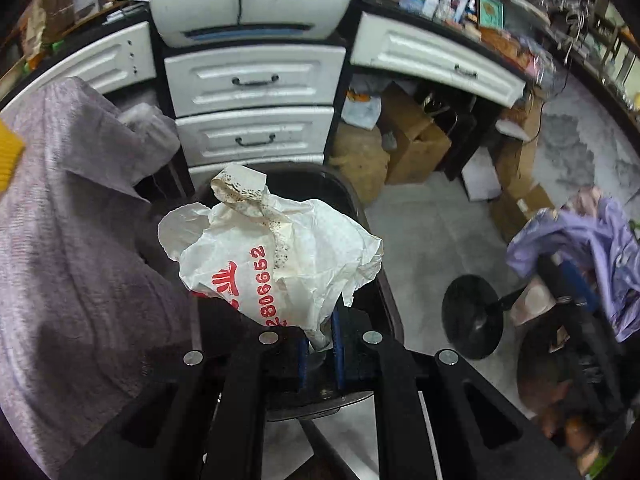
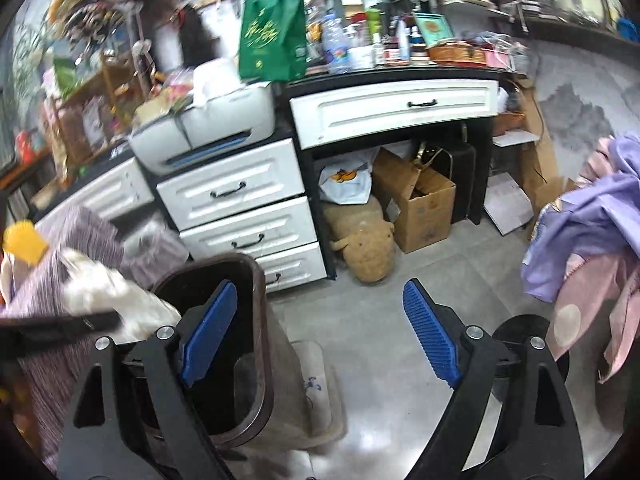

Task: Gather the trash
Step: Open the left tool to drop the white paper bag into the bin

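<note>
My left gripper (image 1: 322, 340) is shut on a crumpled white plastic bag (image 1: 276, 256) with red print and dark stains. It holds the bag right above the open dark trash bin (image 1: 352, 200). In the right wrist view the same bag (image 2: 108, 296) shows blurred at the left, beside the brown trash bin (image 2: 256, 320). My right gripper (image 2: 320, 332) is open and empty, its left finger over the bin's rim, its right finger over the grey floor.
White drawers (image 2: 236, 192) and a printer (image 2: 208, 128) stand behind the bin. Cardboard boxes (image 2: 420, 204) and a plush toy (image 2: 364, 248) lie under the desk. Purple clothing (image 2: 592, 216) hangs at right. A mauve cloth (image 1: 72, 240) drapes at left. A black round stool base (image 1: 472, 316) stands on the floor.
</note>
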A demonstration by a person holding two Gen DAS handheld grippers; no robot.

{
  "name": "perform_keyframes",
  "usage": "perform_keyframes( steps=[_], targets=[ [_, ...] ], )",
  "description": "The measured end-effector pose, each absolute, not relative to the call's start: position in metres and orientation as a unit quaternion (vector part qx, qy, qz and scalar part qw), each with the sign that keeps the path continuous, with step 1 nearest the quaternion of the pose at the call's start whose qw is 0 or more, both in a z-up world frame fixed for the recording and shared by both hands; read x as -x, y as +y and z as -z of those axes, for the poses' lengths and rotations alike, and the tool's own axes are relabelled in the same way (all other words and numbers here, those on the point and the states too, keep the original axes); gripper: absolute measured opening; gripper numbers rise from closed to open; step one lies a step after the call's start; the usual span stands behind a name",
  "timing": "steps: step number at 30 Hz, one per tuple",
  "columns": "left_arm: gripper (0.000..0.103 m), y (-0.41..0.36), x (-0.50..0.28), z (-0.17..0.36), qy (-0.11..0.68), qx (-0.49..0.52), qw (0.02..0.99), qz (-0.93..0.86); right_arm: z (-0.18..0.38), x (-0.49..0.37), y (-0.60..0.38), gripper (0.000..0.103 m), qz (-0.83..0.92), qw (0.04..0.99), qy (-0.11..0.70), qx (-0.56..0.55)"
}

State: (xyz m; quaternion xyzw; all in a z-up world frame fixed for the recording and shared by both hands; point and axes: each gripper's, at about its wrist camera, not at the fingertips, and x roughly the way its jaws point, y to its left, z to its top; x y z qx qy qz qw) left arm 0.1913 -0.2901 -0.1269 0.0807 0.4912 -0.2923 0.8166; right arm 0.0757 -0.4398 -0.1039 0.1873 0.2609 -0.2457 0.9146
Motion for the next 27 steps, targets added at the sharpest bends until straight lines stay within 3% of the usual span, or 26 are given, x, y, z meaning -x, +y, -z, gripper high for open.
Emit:
perform_keyframes(
  steps=[7,8,10,11,12,14,27],
  targets=[
    [0.013,-0.308,-0.193,0.143,0.506,-0.114,0.803,0.294,0.097,-0.072,-0.434,0.085,0.243,0.917,0.254,-0.189],
    [0.021,-0.308,-0.193,0.145,0.510,-0.117,0.799,0.296,0.096,-0.072,-0.433,0.085,0.242,0.917,0.252,-0.191],
    [0.045,-0.308,-0.192,0.146,0.516,-0.121,0.793,0.301,0.094,-0.073,-0.431,0.086,0.241,0.918,0.252,-0.189],
    [0.063,-0.307,-0.190,0.145,0.513,-0.121,0.794,0.303,0.093,-0.073,-0.431,0.086,0.241,0.919,0.251,-0.188],
    [0.071,-0.305,-0.188,0.142,0.506,-0.120,0.797,0.306,0.092,-0.073,-0.431,0.086,0.241,0.919,0.249,-0.188],
    [0.078,-0.301,-0.184,0.137,0.498,-0.125,0.801,0.308,0.089,-0.072,-0.431,0.088,0.241,0.920,0.244,-0.191],
    [0.090,-0.244,-0.157,0.074,0.411,-0.087,0.861,0.287,0.065,-0.066,-0.421,0.095,0.225,0.928,0.215,-0.205]
  ],
)
